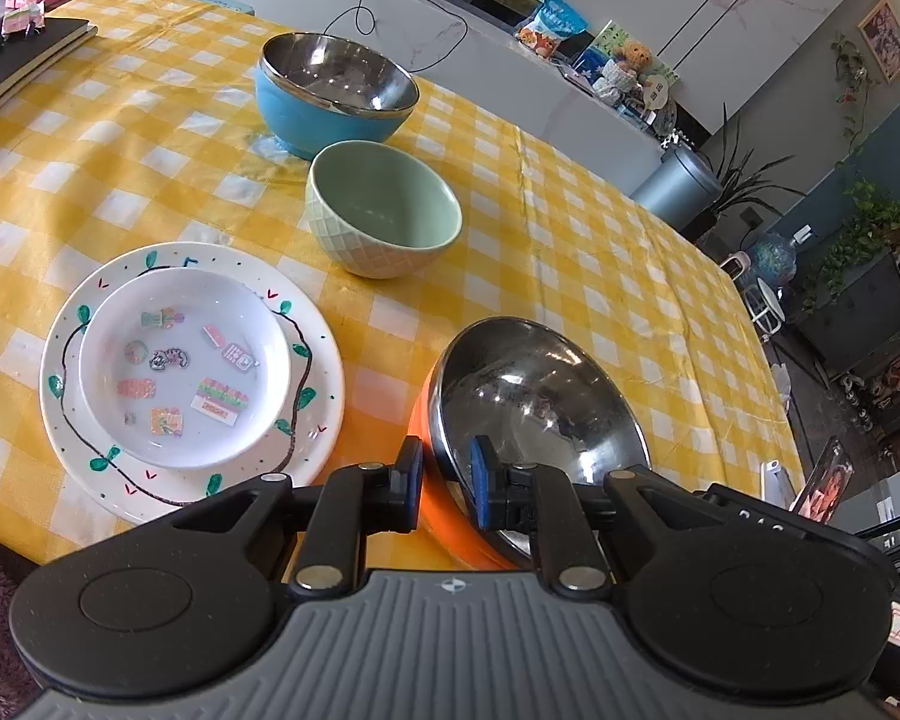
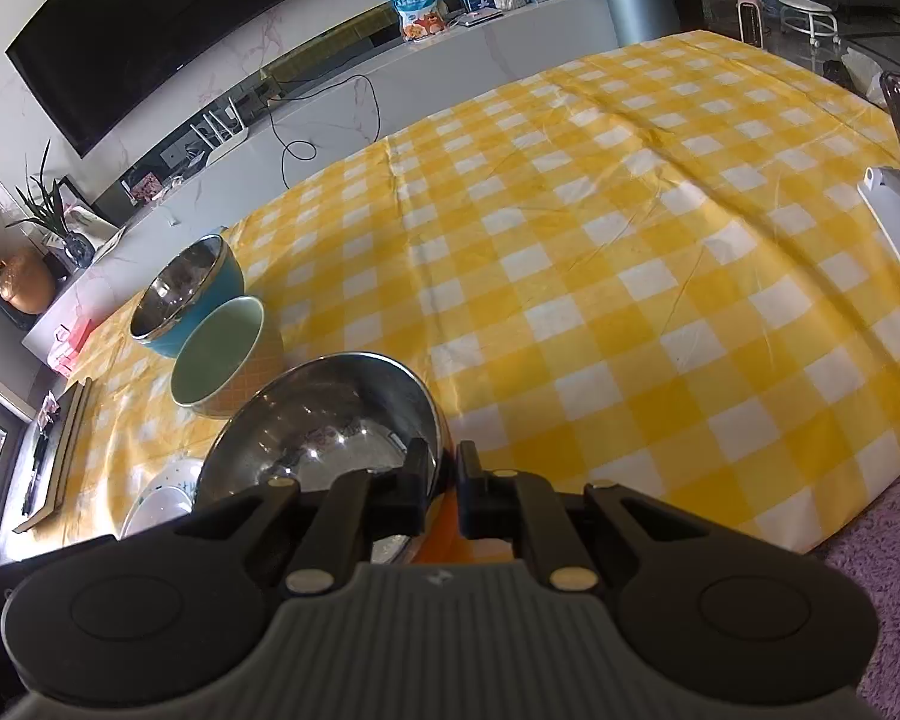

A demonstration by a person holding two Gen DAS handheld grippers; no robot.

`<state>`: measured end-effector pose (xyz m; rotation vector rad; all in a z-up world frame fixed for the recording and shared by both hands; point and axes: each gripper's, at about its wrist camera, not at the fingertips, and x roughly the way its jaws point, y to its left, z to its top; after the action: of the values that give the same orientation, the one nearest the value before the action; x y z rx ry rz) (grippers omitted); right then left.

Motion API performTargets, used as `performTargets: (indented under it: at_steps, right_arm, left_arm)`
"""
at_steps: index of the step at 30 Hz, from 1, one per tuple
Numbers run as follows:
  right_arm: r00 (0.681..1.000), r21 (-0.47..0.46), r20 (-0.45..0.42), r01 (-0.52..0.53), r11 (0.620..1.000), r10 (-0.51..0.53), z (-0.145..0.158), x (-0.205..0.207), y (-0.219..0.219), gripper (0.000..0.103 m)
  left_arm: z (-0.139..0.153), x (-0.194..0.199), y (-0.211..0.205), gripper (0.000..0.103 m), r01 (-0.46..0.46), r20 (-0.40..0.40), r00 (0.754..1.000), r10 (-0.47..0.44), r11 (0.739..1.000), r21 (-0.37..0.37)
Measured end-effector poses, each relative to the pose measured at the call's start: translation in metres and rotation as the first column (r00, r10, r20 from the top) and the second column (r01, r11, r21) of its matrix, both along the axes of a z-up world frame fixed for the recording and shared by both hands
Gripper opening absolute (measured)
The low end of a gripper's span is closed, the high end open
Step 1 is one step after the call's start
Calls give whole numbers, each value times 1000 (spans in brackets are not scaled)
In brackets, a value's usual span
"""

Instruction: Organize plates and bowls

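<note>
We hold the orange steel-lined bowl [image 1: 534,396] by its rim from two sides, low at the near edge of the yellow checked tablecloth [image 1: 600,252]. Our left gripper [image 1: 447,480] is clenched on the rim: one finger sits outside against the orange wall, the blue-padded finger [image 1: 483,480] inside against the steel lining. Our right gripper [image 2: 444,486] is clenched on the opposite rim of the same bowl [image 2: 330,420], one finger inside the steel, the other outside over the orange wall.

Just left of the bowl in the left wrist view, a small white sticker-printed dish [image 1: 183,366] sits nested on a white plate with a painted vine [image 1: 324,360]. Beyond them stands a pale green bowl [image 1: 384,210], touching or nearly touching a blue steel-lined bowl [image 1: 336,90] behind it.
</note>
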<state>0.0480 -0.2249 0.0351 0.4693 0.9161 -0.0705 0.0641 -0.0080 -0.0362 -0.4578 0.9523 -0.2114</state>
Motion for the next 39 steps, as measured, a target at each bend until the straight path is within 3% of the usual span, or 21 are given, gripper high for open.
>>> performTargets:
  at_steps: [6, 9, 10, 14, 19, 24, 27, 30, 35, 39]
  right_arm:
    - [1000, 32, 2, -2, 999, 2, -2, 0, -2, 12]
    - [1000, 18, 13, -8, 1000, 8, 0, -1, 0, 18]
    - [1000, 13, 21, -13, 1000, 13, 2, -1, 0, 26]
    - [997, -34, 68, -41, 999, 43, 11, -2, 4, 36]
    - [992, -97, 106, -53, 994, 63, 20, -2, 10, 43]
    - [990, -120, 124, -58, 991, 73, 26, 1, 13, 48]
    - [987, -168, 147, -36, 985, 61, 32, 1, 18, 66]
    - [980, -190, 192, -23, 981, 60, 40, 3, 22, 67]
    - [976, -168, 201, -53, 984, 87, 48, 22, 27, 67]
    - [970, -161, 207, -93, 983, 126, 54, 38, 39, 70]
  left_arm:
    - [0, 1, -1, 20, 16, -5, 1000, -16, 999, 29]
    - [4, 0, -2, 27, 19, 10, 1000, -20, 999, 46]
    - [6, 0, -2, 30, 20, 14, 1000, -21, 998, 52]
    - [15, 1, -4, 50, 42, 49, 998, -46, 996, 80]
    - [31, -1, -5, 57, 42, 110, 992, -61, 985, 165]
    - [47, -1, 0, 58, 21, 173, 983, -63, 973, 231]
    - [56, 1, 8, 58, -6, 220, 974, -51, 969, 248]
    - [64, 4, 16, 58, -35, 257, 966, -32, 967, 254]
    - [72, 16, 25, 58, -82, 285, 958, -10, 948, 308]
    - [77, 28, 35, 59, -97, 284, 959, 5, 946, 310]
